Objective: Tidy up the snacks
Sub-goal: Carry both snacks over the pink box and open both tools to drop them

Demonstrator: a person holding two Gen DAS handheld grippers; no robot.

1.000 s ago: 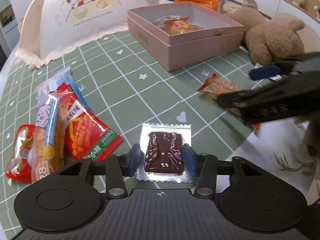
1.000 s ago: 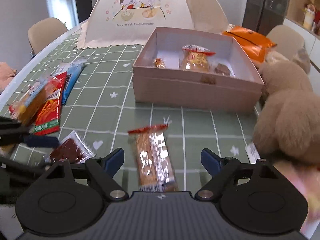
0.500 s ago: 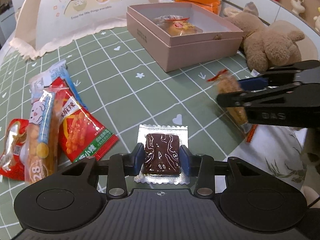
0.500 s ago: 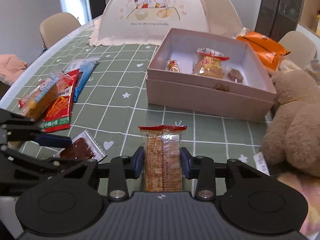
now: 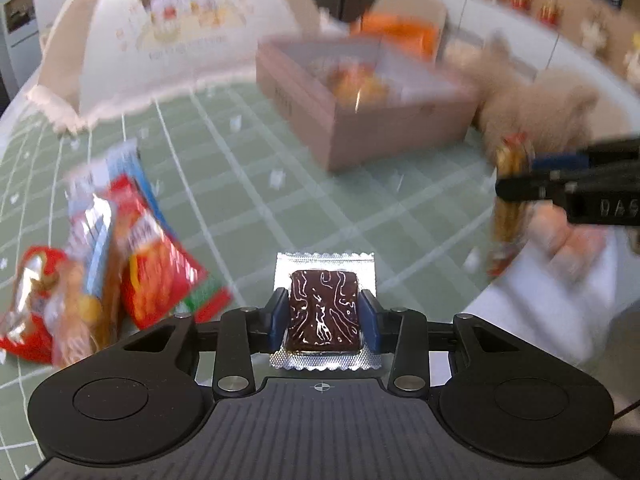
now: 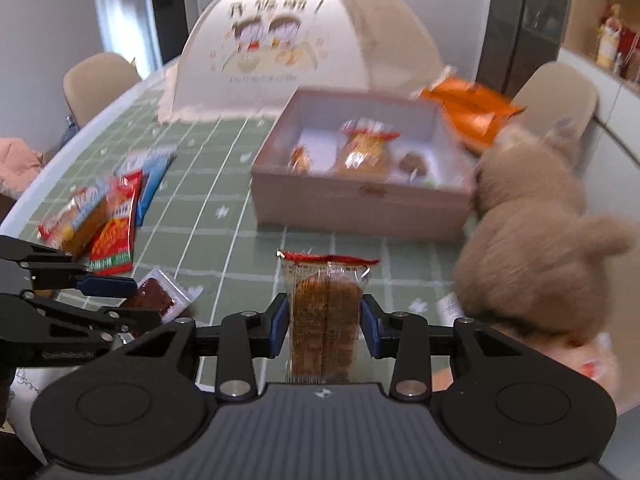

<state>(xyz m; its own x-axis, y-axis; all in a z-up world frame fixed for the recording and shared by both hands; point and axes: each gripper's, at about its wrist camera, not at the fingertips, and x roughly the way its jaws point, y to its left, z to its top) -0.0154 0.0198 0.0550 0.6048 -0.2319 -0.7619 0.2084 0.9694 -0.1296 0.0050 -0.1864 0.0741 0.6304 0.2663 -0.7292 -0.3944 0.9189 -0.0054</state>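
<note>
A: Item 1, left gripper [image 5: 324, 322]?
B: Jaws closing, blue pads against the 2 long sides of the dark chocolate square in its silver foil packet [image 5: 325, 308]. The packet sits between them, just above the green checked tablecloth [image 5: 248, 184].

A: Item 2, right gripper [image 6: 325, 326]?
B: Clamped on the clear-wrapped biscuit pack [image 6: 325, 312], red seal uppermost, held upright clear of the cloth.

A: Item 3, loose stock?
B: A pile of red, orange and blue snack bags [image 6: 108, 216] lies near the table's left edge, well apart from the box.

A: Item 4, container?
B: 1 open pink box [image 6: 360, 208] beyond the right gripper, holding 3 wrapped snacks; contents are blurred.

A: Surroundings?
B: 1 domed food cover [image 6: 304, 48] behind the box, 1 orange bag [image 6: 468, 108] at its far corner, 1 brown plush bear [image 6: 532, 240] touching its right side.
</note>
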